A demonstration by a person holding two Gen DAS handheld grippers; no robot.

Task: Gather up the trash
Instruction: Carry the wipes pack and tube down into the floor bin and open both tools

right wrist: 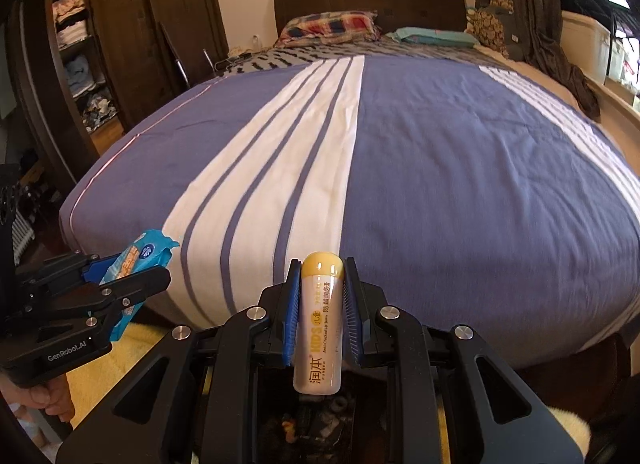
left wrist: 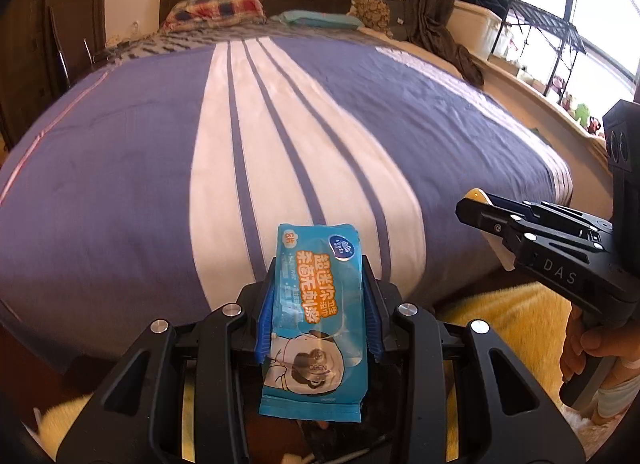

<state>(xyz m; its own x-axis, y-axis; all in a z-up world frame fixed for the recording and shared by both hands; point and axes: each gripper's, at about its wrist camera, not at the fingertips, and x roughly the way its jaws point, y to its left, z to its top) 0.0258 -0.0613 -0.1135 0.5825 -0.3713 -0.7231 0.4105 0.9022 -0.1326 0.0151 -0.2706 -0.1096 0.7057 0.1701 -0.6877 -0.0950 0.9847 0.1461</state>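
Jaws of left gripper (left wrist: 318, 304) nearly closed, blue pads pressing both long edges of blue wet-wipes pack (left wrist: 316, 316); pack upright between fingers, far end projecting over near edge of bed (left wrist: 120, 168). Jaws of right gripper (right wrist: 320, 304) nearly closed on lip balm tube (right wrist: 319, 324), yellow cap at far end. Both held off striped purple cover, above yellow rug (left wrist: 508, 304). Plaid pillow (right wrist: 328, 26) at far headboard; wardrobe (right wrist: 120, 24) far left.

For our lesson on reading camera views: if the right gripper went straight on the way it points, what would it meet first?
Probably the striped bed cover. The right gripper, shut on the lip balm tube, points up the bed; depth is unclear.
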